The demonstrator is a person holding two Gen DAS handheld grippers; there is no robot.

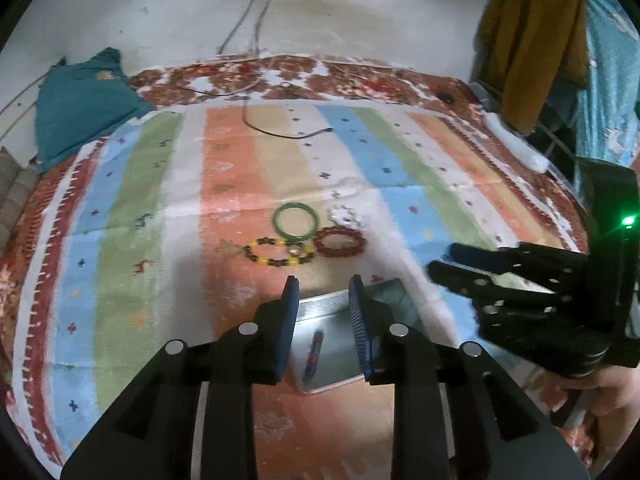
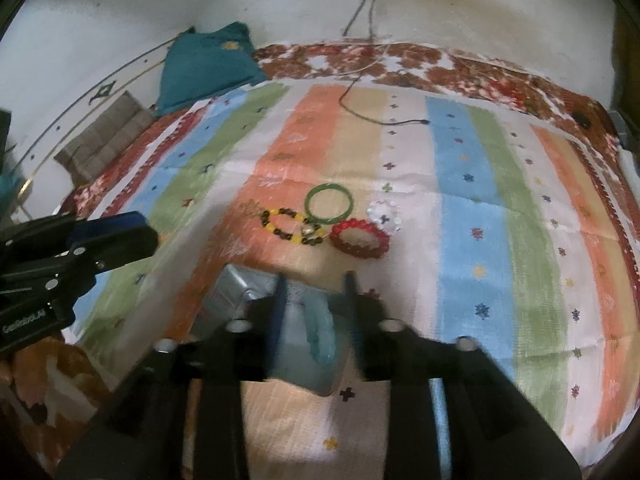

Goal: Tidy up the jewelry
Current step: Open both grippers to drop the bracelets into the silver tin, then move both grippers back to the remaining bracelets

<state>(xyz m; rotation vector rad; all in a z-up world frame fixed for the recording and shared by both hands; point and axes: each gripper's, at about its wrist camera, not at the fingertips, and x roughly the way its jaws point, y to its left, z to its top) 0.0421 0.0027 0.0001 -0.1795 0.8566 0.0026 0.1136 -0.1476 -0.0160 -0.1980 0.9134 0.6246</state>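
Several bracelets lie together on the striped cloth: a green bangle (image 1: 295, 220) (image 2: 329, 203), a yellow and black beaded bracelet (image 1: 279, 251) (image 2: 291, 227), a red beaded bracelet (image 1: 339, 241) (image 2: 359, 237) and a clear beaded one (image 1: 345, 216) (image 2: 385, 215). A shiny metal tray (image 1: 340, 344) (image 2: 256, 300) lies nearer, with a beaded piece (image 1: 314, 354) in it; the right wrist view shows a teal piece (image 2: 320, 332) there. My left gripper (image 1: 323, 292) is open and empty above the tray. My right gripper (image 2: 316, 286) is open and empty over the tray, and also shows in the left wrist view (image 1: 460, 264).
A black cable (image 1: 280, 130) (image 2: 376, 116) lies on the cloth behind the bracelets. A teal pillow (image 1: 80, 100) (image 2: 204, 64) sits at the back left. Clothes (image 1: 532, 48) hang at the right. The left gripper shows at the left edge of the right wrist view (image 2: 120, 232).
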